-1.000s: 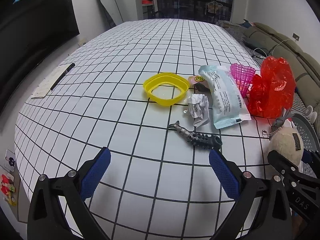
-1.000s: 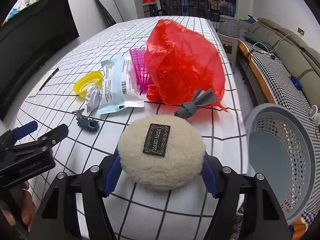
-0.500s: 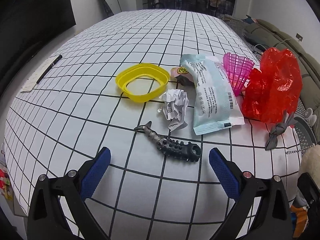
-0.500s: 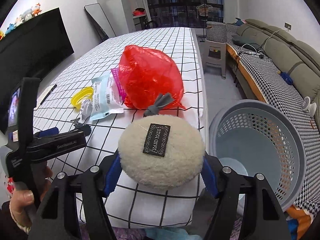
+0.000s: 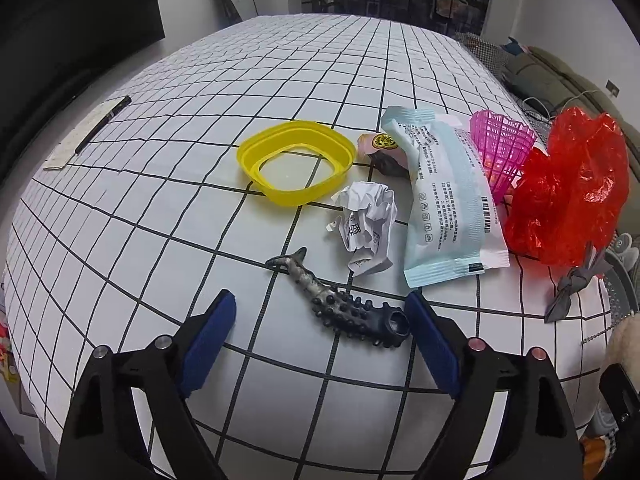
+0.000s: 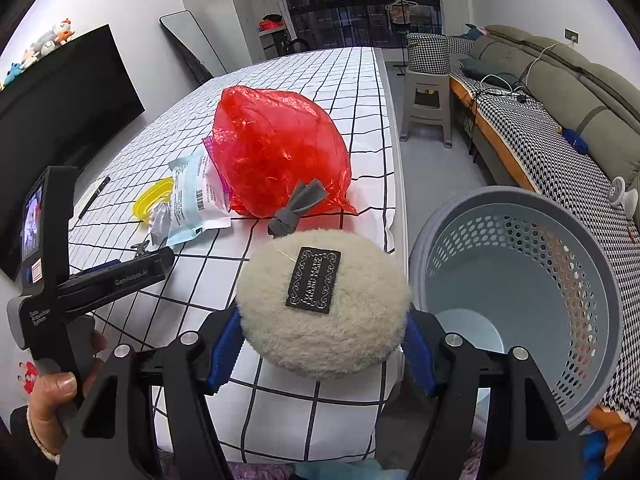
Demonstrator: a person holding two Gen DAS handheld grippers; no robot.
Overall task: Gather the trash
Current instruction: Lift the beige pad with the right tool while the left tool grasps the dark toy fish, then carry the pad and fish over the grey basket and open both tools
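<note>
The right gripper (image 6: pixel 322 344) has carried the plush pad (image 6: pixel 320 306), pinched between its fingers, toward the basket (image 6: pixel 592 280); release only above the basket's mouth. The left gripper (image 5: pixel 320 316), fingers spread and empty, has closed on the spiky toy (image 5: pixel 344 304).

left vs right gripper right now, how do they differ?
The left gripper has its jaws spread with nothing between them, low over the table by the dark studded fish toy; the right gripper is clamped on the cream fluffy pouch. The left faces the trash pile; the right sits off the table edge beside the grey basket. Both have blue pads.
</note>
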